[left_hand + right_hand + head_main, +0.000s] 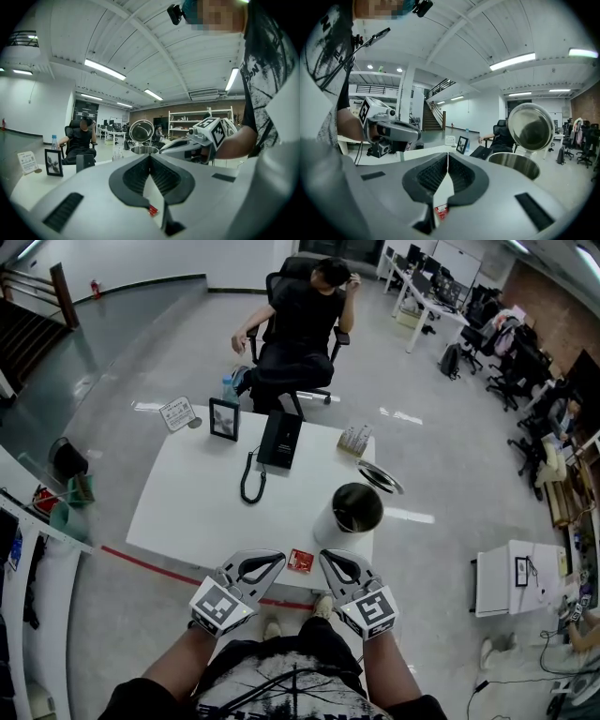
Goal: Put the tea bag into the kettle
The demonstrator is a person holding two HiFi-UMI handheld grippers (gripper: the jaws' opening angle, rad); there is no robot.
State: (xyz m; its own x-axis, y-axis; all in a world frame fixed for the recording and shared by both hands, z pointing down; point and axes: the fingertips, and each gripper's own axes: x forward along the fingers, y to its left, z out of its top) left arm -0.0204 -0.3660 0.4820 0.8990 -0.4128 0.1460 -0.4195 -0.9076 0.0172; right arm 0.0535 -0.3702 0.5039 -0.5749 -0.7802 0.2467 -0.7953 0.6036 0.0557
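The red tea bag packet [300,561] lies flat near the white table's [197,512] front edge, between my two grippers. It also shows as a red scrap under the jaws in the left gripper view [152,210] and the right gripper view [440,212]. The steel kettle [356,512] stands at the table's right, its lid [380,477] swung open. My left gripper [277,557] hovers just left of the packet, jaws together with nothing in them [150,157]. My right gripper [324,556] hovers just right of it, also shut and empty [448,154]. The kettle's open mouth [513,161] sits ahead of it to the right.
A black desk phone [279,439] with a coiled cord, a photo frame [224,418], a sign card [176,413] and a small rack [354,439] stand along the table's far side. A person [300,315] sits in an office chair beyond it.
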